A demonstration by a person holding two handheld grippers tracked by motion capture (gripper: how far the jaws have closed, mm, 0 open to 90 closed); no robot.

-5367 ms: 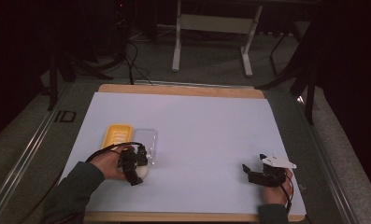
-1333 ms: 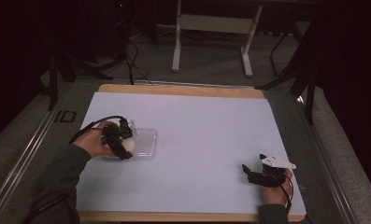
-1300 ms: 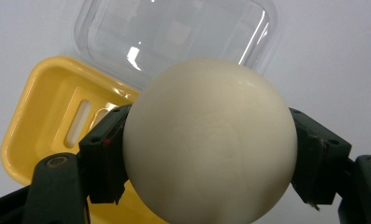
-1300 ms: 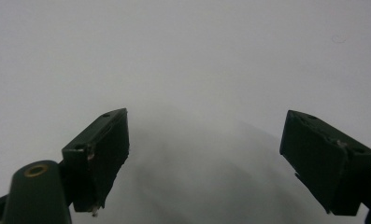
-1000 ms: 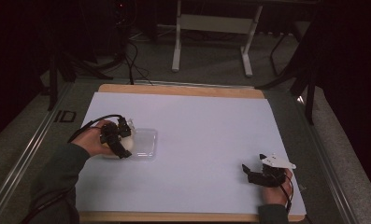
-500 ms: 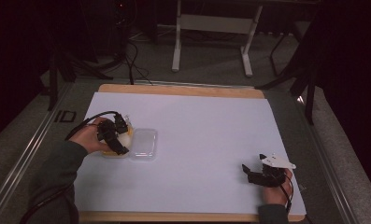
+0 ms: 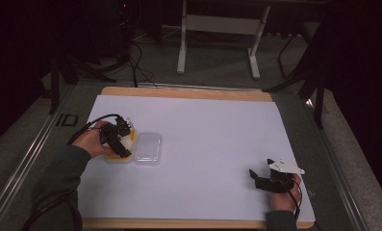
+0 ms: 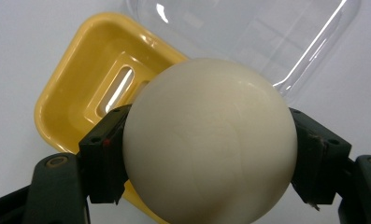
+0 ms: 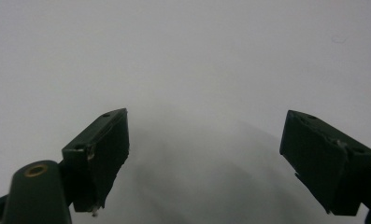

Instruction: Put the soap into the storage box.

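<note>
White sheet (image 7: 212, 144) covers most of the wooden tabletop (image 7: 188, 93), whose bare edge shows along the far side and the near side; dark floor and a pale metal frame (image 7: 217, 24) lie beyond the far edge. On the left part of the sheet, a clear plastic lid (image 7: 148, 148) lies flat, touching or just beside a yellow soap dish (image 7: 112, 157) on its left; in the left gripper view the dish (image 8: 87, 88) shows a raised inner panel with a slot, and the lid (image 8: 248, 35) lies past it. Left hand (image 7: 90, 141) comes in from the near left, sleeve dark green, holding the left gripper (image 7: 122, 139) over the dish. Its jaws are clamped on a cream-white round soap (image 8: 210, 140), one pad on each side, the ball bulging well above and below the pads. From the high view the soap (image 7: 127, 142) sits over the dish's far right part; whether it touches the dish I cannot tell. Right hand (image 7: 282, 198) at the near right corner, well apart from the dish and lid, holds the right gripper (image 7: 260, 179) low over bare sheet, grey three-cornered plate on top. Its jaws stand wide, nothing between them, only white sheet (image 9: 183, 70) and their own soft shadow ahead.
</note>
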